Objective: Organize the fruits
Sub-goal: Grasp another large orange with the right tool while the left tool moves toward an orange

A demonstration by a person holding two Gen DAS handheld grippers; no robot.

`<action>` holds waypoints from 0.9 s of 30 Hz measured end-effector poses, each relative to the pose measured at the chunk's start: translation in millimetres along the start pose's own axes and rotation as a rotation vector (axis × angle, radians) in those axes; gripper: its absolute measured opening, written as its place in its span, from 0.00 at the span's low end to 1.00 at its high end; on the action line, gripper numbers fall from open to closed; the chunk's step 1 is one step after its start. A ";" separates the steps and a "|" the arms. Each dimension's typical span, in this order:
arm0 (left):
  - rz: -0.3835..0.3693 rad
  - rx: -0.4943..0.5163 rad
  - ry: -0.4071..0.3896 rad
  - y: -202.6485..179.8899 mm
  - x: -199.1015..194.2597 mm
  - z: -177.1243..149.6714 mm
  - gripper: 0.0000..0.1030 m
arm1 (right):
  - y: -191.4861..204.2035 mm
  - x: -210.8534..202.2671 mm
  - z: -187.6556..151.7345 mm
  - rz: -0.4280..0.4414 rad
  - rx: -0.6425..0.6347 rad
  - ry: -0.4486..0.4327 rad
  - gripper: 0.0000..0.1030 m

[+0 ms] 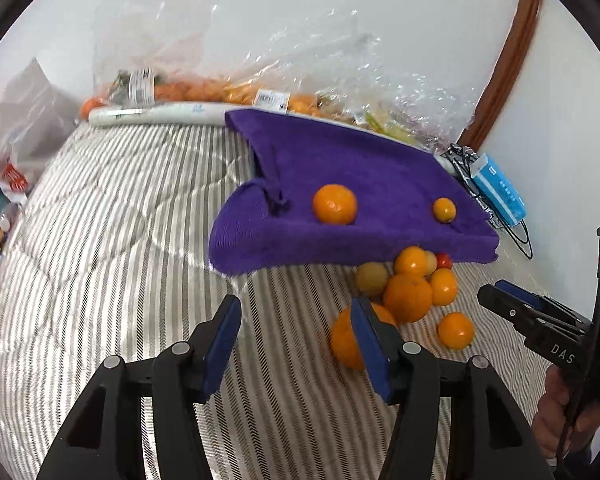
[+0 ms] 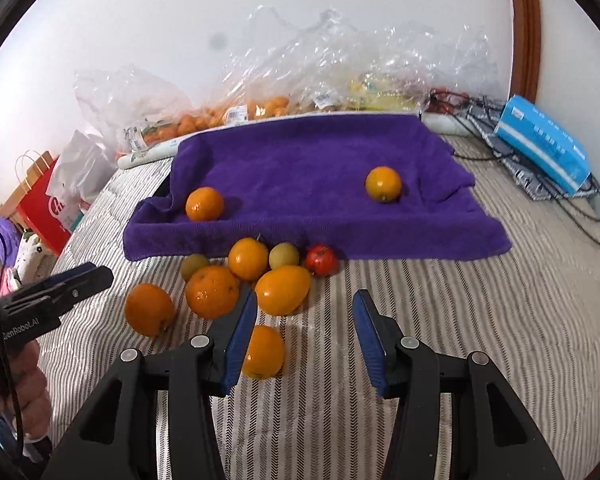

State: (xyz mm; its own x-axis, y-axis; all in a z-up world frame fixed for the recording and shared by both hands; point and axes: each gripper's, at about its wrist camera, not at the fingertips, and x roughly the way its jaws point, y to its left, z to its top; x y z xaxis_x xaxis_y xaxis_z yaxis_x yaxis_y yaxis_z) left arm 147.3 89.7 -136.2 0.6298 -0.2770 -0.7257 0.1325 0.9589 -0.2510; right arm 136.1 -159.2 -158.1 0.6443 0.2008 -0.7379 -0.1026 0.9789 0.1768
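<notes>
I see the loose fruit [image 2: 240,284] heaped on the striped bedcover [image 2: 460,320] just before the purple towel [image 2: 300,168], which carries two oranges [image 2: 383,184]. My left gripper [image 1: 296,344] and right gripper [image 2: 304,336] both hover spread and empty beside the heap.

Both wrist cams near; share fruit pile [image 1: 414,292].

we see a blue box [image 2: 542,146] lying on black cables [image 2: 580,208] at the right. a red paper bag [image 2: 40,208] stands beside the striped bedding [image 2: 500,320].
</notes>
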 end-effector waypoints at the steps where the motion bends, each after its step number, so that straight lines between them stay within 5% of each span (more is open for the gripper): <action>1: -0.003 -0.003 0.004 1.5 2.2 -1.1 0.53 | -0.4 2.5 -1.1 0.004 0.007 0.007 0.49; 16: 0.012 -0.079 -0.006 20.0 13.0 -15.3 0.54 | -4.1 8.9 -5.6 -0.001 0.002 0.006 0.49; 27: 0.021 -0.134 -0.022 31.5 14.3 -14.2 0.53 | 6.7 9.4 -17.5 0.141 -0.032 0.025 0.49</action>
State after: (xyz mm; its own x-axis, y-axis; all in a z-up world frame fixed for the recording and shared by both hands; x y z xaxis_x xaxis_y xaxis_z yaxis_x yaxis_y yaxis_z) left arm 149.6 115.1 -163.6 0.6485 -0.2537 -0.7177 0.0163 0.9472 -0.3202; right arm 128.2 -150.2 -175.2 0.6024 0.3373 -0.7234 -0.2153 0.9414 0.2596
